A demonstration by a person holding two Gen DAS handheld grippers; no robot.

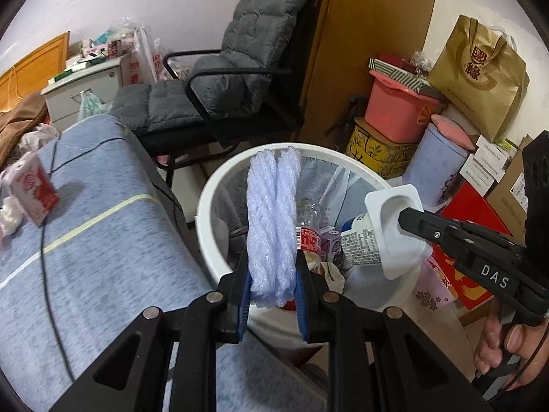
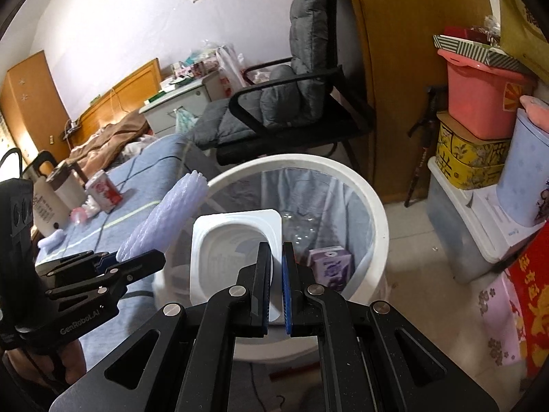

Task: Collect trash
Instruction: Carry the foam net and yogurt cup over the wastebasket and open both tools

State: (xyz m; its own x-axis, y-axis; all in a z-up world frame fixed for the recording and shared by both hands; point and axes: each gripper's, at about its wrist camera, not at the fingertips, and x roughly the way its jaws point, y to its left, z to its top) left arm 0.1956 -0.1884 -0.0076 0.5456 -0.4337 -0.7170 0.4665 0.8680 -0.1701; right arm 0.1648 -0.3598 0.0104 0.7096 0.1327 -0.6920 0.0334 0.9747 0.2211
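Observation:
My left gripper [image 1: 272,257] is shut on a white foam net sleeve [image 1: 272,213] and holds it over the white trash bin [image 1: 212,185]. My right gripper [image 2: 276,250] is shut on the rim of an empty white plastic cup [image 2: 233,240], also over the bin [image 2: 370,206]. In the left wrist view the cup [image 1: 387,226] hangs at the bin's right side in the right gripper [image 1: 406,218]. In the right wrist view the foam sleeve [image 2: 164,219] sits in the left gripper [image 2: 137,261] at the bin's left. A purple carton [image 2: 331,264] and a clear bottle [image 1: 308,219] lie inside the bin.
A bed with a blue cover [image 1: 103,240] lies left of the bin, with a red-and-white carton [image 1: 34,192], tissues and a black cable on it. A grey cushioned chair [image 1: 240,79] stands behind. Stacked boxes, a pink tub [image 1: 398,110] and a paper bag [image 1: 480,72] crowd the right.

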